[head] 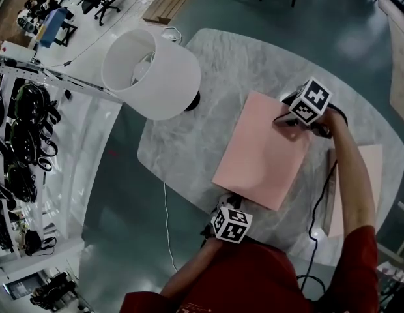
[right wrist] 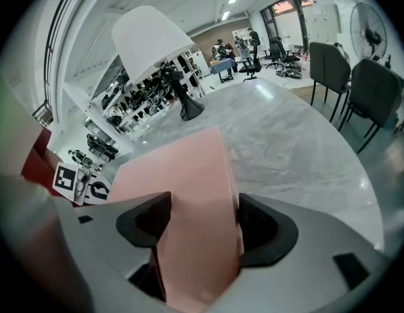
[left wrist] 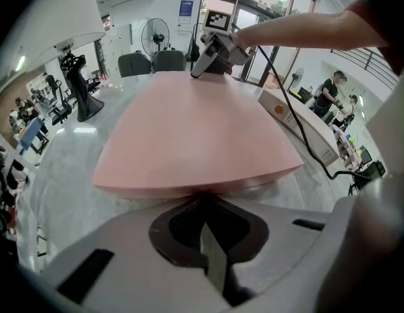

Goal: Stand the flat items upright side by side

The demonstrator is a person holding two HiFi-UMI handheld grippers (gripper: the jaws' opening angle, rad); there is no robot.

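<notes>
No readable text or numbers — blue wall sign (left wrist: 186, 8) too small to read.

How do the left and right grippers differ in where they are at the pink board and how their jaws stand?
The left gripper is at the near edge of the pink board; the right gripper at its far corner. The left gripper's jaws are together, tips at the edge; the right gripper's stand wide with the board between them. Both work the same board, flat on the marble table.

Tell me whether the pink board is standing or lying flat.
Lying flat: the board rests broad face up on the table, not on edge.
</notes>
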